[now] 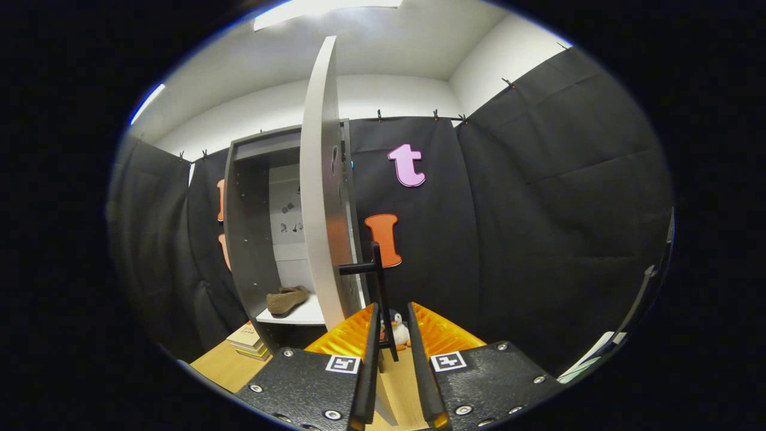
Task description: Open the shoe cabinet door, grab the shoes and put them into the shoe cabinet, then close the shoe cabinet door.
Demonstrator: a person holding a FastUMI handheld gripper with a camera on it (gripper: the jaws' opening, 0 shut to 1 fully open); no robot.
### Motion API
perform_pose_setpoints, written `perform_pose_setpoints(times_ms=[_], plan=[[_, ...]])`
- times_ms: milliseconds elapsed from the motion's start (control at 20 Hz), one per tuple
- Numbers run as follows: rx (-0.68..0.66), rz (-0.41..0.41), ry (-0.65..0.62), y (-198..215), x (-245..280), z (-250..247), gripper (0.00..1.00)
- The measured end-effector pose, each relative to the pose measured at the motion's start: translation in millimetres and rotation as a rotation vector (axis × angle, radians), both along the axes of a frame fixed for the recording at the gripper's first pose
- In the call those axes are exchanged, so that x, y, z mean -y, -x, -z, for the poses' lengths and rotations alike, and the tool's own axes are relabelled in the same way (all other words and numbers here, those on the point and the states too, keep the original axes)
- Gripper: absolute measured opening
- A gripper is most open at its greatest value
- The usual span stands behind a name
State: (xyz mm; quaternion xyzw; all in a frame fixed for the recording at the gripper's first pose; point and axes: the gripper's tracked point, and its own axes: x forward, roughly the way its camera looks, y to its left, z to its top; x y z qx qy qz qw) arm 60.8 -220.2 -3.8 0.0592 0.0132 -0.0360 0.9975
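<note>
Door (323, 197), frame centre, stands edge-on, open | shoe (287, 299) shelved lower left | we see gripper (392, 317) fingers slightly parted around handle (378, 281), gripping nothing, apparently ready to close it.

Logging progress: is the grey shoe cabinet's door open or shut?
Open: the white door stands edge-on, baring a brown shoe on the shelf; fingers flank its black handle.

tongs (394, 311) around door handle (379, 281), shoe (287, 299) inside
</note>
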Motion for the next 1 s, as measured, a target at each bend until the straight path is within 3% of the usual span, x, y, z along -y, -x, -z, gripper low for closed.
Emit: perform_pose_setpoints(times_ms=[500, 1000], plan=[[0.025, 0.025, 0.028, 32, -17, -23, 0.29], [0.044, -0.082, -0.01, 48, -120, -28, 0.29]])
